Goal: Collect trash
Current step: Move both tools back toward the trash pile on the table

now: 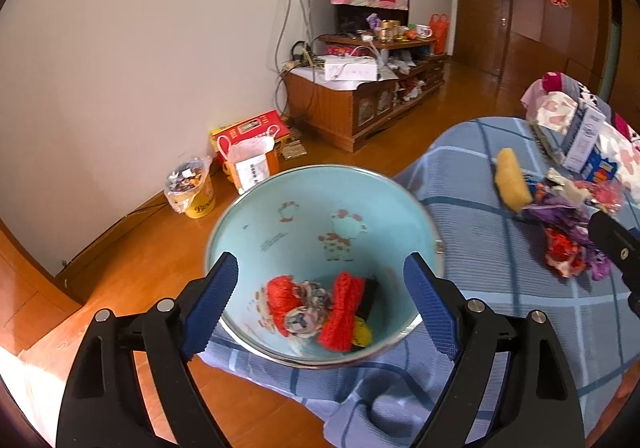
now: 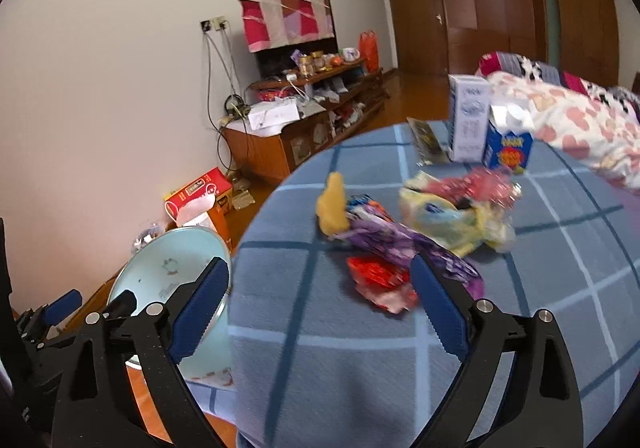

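Observation:
A light blue trash bin [image 1: 320, 216] with red and patterned scraps [image 1: 320, 312] in it stands beside the bed; it also shows in the right wrist view [image 2: 168, 268]. My left gripper [image 1: 320, 308] is open, its jaws spread either side of the bin mouth. On the blue checked bedspread [image 2: 360, 368] lie loose wrappers: a red one [image 2: 380, 280], a purple one [image 2: 392, 240], a yellow-white one [image 2: 448, 220], a pink one [image 2: 480, 184] and a yellow piece [image 2: 332, 208]. My right gripper [image 2: 320, 300] is open and empty just short of the red wrapper.
Two cartons [image 2: 488, 128] stand at the far side of the bed by a heart-print quilt [image 2: 580, 128]. A wooden TV cabinet [image 1: 360, 100], a red box [image 1: 252, 136] and a bag-lined yellow bucket [image 1: 192, 188] stand along the wall on the wooden floor.

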Demonstrator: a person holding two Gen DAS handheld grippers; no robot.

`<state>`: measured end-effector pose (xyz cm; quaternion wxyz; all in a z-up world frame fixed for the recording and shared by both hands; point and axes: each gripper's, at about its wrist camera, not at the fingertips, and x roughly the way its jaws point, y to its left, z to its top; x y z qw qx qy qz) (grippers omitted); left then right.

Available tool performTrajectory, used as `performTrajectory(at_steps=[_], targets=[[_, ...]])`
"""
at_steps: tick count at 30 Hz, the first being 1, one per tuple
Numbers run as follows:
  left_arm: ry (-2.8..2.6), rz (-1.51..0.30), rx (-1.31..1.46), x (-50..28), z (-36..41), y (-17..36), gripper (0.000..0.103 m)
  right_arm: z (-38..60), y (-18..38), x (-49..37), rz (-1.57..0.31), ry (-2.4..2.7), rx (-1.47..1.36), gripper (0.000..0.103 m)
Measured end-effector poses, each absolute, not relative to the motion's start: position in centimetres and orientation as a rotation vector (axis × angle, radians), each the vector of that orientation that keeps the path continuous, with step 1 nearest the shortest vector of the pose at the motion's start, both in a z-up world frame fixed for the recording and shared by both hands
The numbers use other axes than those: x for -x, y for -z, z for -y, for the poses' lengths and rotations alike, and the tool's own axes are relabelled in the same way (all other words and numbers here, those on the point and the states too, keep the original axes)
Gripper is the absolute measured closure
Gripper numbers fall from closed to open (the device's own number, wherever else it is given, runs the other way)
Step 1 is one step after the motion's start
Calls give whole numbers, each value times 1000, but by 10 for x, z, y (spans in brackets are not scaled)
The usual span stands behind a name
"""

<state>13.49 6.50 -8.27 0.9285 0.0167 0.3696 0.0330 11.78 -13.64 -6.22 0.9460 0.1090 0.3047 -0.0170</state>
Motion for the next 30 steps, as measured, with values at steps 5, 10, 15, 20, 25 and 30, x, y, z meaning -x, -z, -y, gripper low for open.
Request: performTrajectory(at_steps=[5,10,15,20,25,30], targets=[[-12,-768,-47,-128,-42,83,18,164,64,-105,-622,93,-252,12],[38,-785,-69,-120,-19,87,17,185,67,-95,-630,139,-268,12],[66,-801,-81,-116,-4,93,17,213,76,-80,-629,193,-284,12],[100,-816,-79,-114,12,102,18,240,87,-72,-641,244,-301,13],[127,-817,-97,-114,30,110,18,259,96,-69,-649,274,-311,14],[149,-833,-120,-118,47,118,18,261,99,-82,-670,214,-300,19]])
